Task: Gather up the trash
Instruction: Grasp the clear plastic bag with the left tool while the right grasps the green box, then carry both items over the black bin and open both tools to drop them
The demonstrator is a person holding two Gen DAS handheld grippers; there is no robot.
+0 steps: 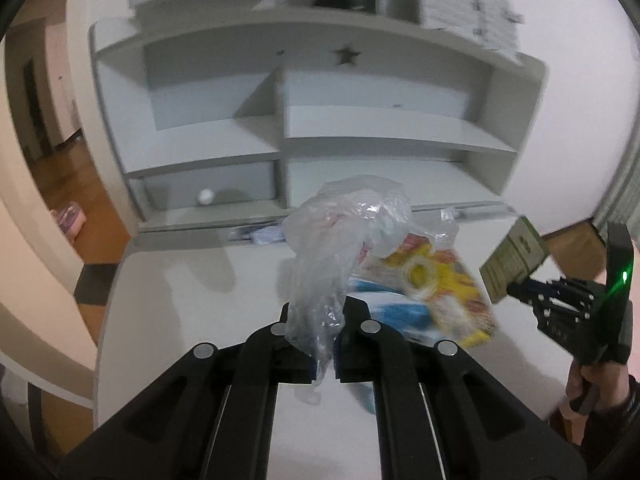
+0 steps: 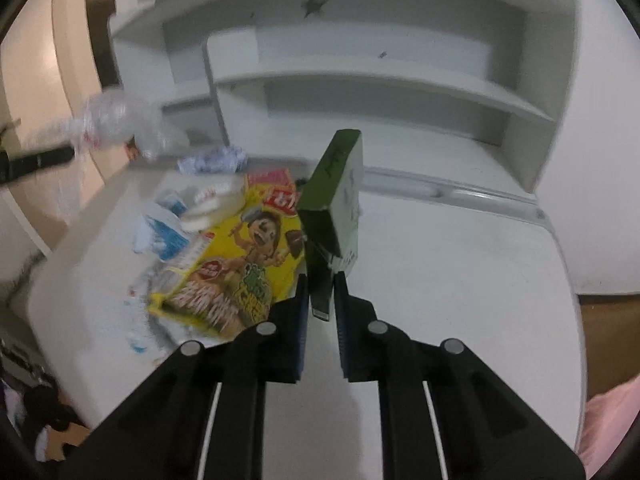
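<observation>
My left gripper is shut on a crumpled clear plastic bag and holds it above the white desk. The bag also shows blurred at the left of the right wrist view. My right gripper is shut on a flap of a small green carton, held upright above the desk; it also shows at the right of the left wrist view. A yellow snack wrapper lies flat on the desk with a roll of clear tape on it, beside blue-and-white wrappers.
A grey-white shelf unit stands at the back of the desk, with a drawer and white knob. Crumpled paper lies by its base. Wooden floor lies to the left of the desk.
</observation>
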